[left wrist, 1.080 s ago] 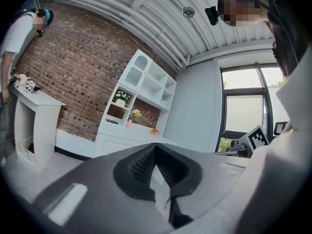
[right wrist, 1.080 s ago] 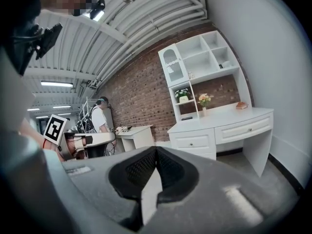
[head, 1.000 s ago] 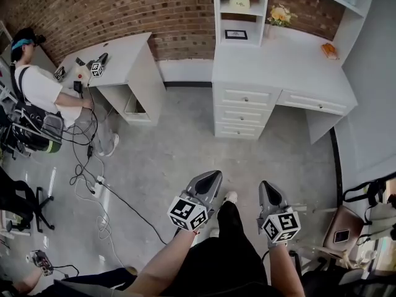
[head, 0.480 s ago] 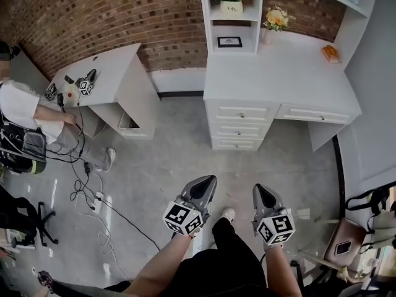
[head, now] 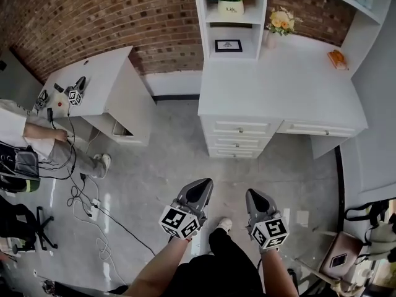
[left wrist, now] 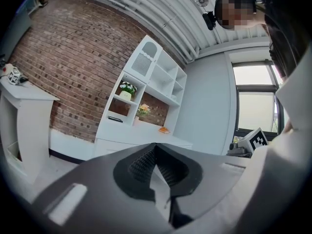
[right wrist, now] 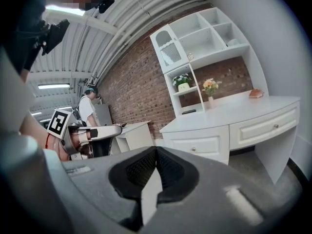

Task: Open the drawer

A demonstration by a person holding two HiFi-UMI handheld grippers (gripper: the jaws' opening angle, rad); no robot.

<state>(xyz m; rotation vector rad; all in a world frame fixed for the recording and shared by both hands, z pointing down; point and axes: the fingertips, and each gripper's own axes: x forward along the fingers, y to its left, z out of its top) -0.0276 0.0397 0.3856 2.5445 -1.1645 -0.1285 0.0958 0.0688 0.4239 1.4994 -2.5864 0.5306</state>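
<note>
A white desk stands against the brick wall. Under its left half is a stack of three knobbed drawers, and a wide drawer sits under the right half. Both grippers hover over the grey floor, well short of the desk and pointing toward it. My left gripper is shut and empty, its tips meeting in the left gripper view. My right gripper is also shut with nothing in it. The right gripper view shows the stacked drawers and the wide drawer ahead.
A shelf unit on the desk holds a flower pot, a small frame and a vase. A second white table stands at the left, with a seated person and floor cables. A chair is at the lower right.
Both grippers and the camera have come forward toward the desk, which now looks nearer. The seated person has slid toward the left edge. Both sets of jaws stayed shut.
</note>
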